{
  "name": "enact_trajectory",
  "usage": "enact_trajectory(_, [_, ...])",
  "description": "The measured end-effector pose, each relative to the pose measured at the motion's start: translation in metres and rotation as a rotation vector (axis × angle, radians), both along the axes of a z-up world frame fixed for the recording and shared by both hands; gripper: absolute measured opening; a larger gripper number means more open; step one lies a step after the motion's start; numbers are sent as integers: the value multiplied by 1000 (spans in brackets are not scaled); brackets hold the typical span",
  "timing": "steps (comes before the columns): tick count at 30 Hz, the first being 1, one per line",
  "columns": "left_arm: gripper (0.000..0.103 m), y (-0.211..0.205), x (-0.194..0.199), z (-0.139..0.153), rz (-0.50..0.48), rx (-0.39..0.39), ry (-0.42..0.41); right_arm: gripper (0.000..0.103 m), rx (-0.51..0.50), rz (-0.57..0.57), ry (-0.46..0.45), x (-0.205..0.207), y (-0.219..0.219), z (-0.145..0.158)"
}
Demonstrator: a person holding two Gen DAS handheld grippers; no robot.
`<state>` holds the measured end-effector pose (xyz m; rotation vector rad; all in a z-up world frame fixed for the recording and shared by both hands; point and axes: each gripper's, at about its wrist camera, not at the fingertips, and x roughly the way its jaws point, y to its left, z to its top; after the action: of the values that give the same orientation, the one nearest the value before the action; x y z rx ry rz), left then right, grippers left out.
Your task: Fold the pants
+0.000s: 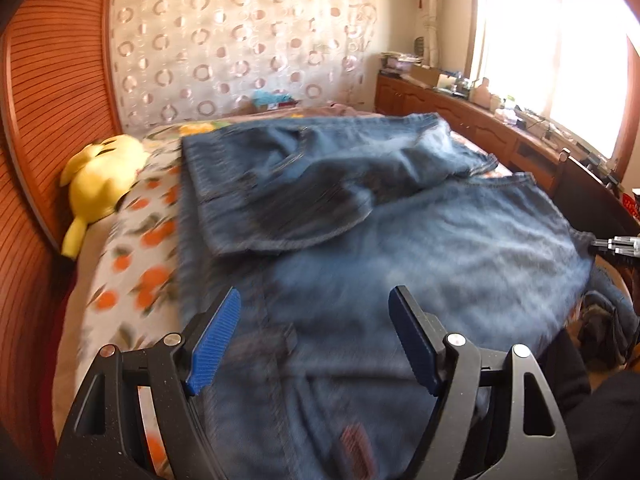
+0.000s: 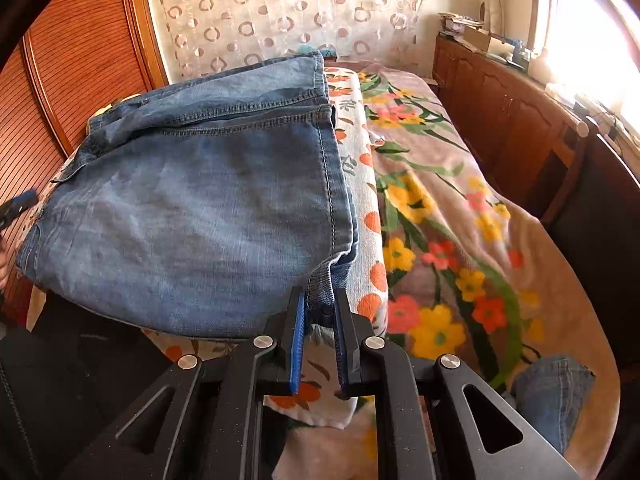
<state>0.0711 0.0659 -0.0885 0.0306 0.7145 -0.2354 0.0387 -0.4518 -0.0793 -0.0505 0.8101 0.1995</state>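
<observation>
My left wrist camera sits just behind my left gripper (image 1: 316,336), close above the jeans (image 1: 400,240), looking along the bed toward the patterned curtain (image 1: 240,40), with the wooden wardrobe (image 1: 52,100) on its left. My right wrist camera sits behind my right gripper (image 2: 320,340), low at the bed's near edge, facing the same way. Both views share the jeans, curtain, wardrobe and the cabinet under the window (image 2: 500,100).

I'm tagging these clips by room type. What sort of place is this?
Most likely a home bedroom: the jeans lie on a bed with a floral blanket, a yellow plush toy sits by the wooden headboard, and low wooden cabinets line the window wall.
</observation>
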Motion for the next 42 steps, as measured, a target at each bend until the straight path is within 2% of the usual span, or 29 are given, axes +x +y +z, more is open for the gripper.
enact_trajectory(10, [77,31,-57,-15,31,48,47,13,5,-7,-25,1,3,1])
enact_trajectory(14, [61,38,-68,-28,17,31,86,13,-1,-6,-35,4,6,3])
enact_trajectory(15, [53,39,-70,-30,16,24,93,13,0,-7,-38,4,6,4])
enact_trajectory(18, [40,43,-69,-37,23,1,129,13,-2,-7,-42,6,8,5])
enact_trajectory(31, [37,43,-74,-44,-18,-2,157,14,4,-9,-41,6,3,2])
enact_trajectory(32, [34,43,-74,-44,-16,-3,157,14,3,-9,-40,6,3,1])
enact_trajectory(33, [23,45,-74,-46,-9,-10,163,14,2,-9,-39,6,3,1])
enact_trajectory(34, [17,47,-73,-46,2,-13,165,14,1,-10,-38,6,3,0])
enact_trajectory(35, [3,49,-72,-46,2,-29,171,14,1,-9,-37,6,3,0])
enact_trajectory(39, [3,55,-70,-45,22,-33,209,14,5,-5,-31,7,3,0])
enact_trajectory(42, [3,55,-73,-33,8,-19,191,14,2,3,-46,4,3,5])
